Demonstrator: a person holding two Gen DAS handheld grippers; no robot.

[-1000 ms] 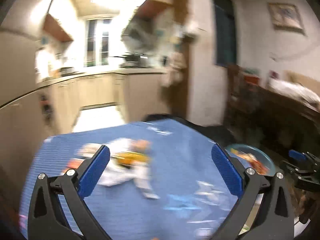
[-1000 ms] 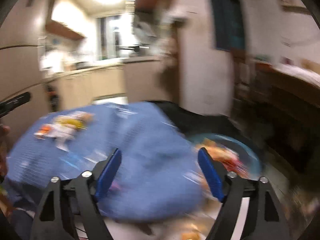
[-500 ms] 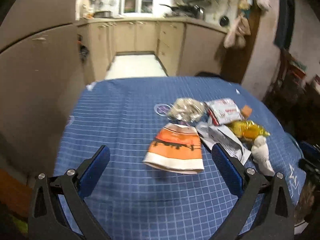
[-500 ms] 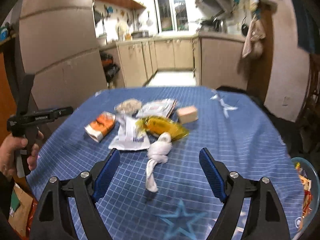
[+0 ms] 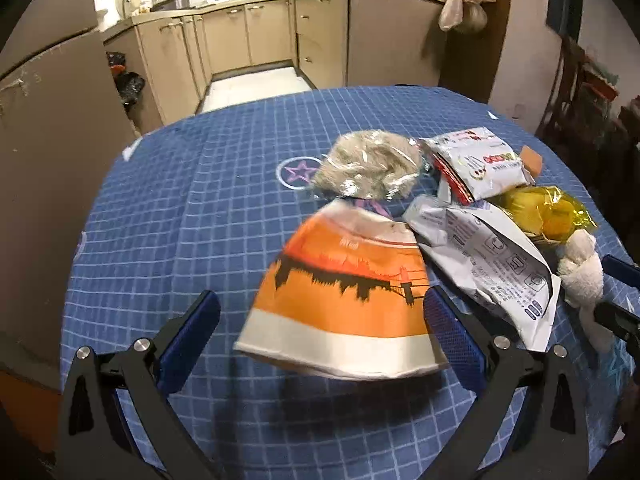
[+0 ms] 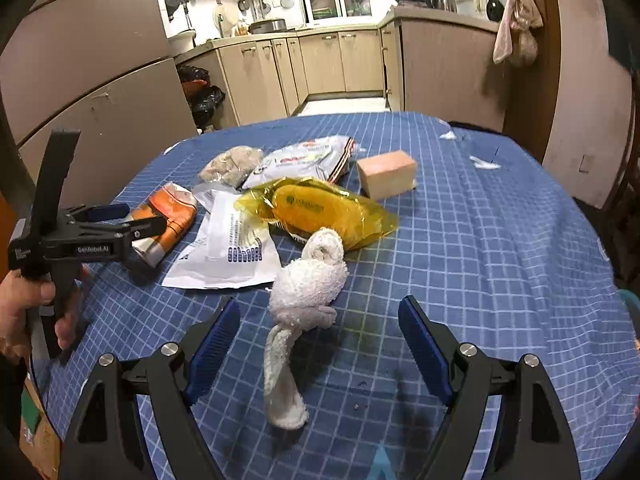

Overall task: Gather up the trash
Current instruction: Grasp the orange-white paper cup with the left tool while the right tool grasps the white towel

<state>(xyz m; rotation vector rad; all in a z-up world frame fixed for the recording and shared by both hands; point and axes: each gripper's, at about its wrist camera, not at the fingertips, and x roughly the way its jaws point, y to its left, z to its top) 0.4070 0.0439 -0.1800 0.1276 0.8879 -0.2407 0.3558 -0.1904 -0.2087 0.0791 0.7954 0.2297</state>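
Observation:
Trash lies in a heap on the blue checked tablecloth (image 5: 168, 216). A flattened orange and white paper cup (image 5: 344, 292) lies between the wide jaws of my left gripper (image 5: 320, 332), which stands open without touching it. In the right wrist view a twisted white cloth (image 6: 308, 292) lies between the fingers of my right gripper (image 6: 320, 340), also open. Behind the cloth sit a yellow wrapper (image 6: 316, 208), a white printed pouch (image 6: 228, 248), a pink block (image 6: 386, 174), a silver snack bag (image 6: 304, 156) and a clear bag of brown stuff (image 6: 232, 164). The left gripper (image 6: 120, 216) shows there, over the cup (image 6: 168, 220).
A hand (image 6: 24, 304) holds the left tool at the table's left edge. Kitchen cabinets (image 5: 256, 32) and black bags on the floor (image 6: 202, 96) lie beyond the table. Small paper scraps (image 6: 482, 162) rest at the far right of the cloth.
Both views swung from the kitchen and the table's right side down onto the trash heap. The left gripper came closer to the orange cup, the right one closer to the white cloth.

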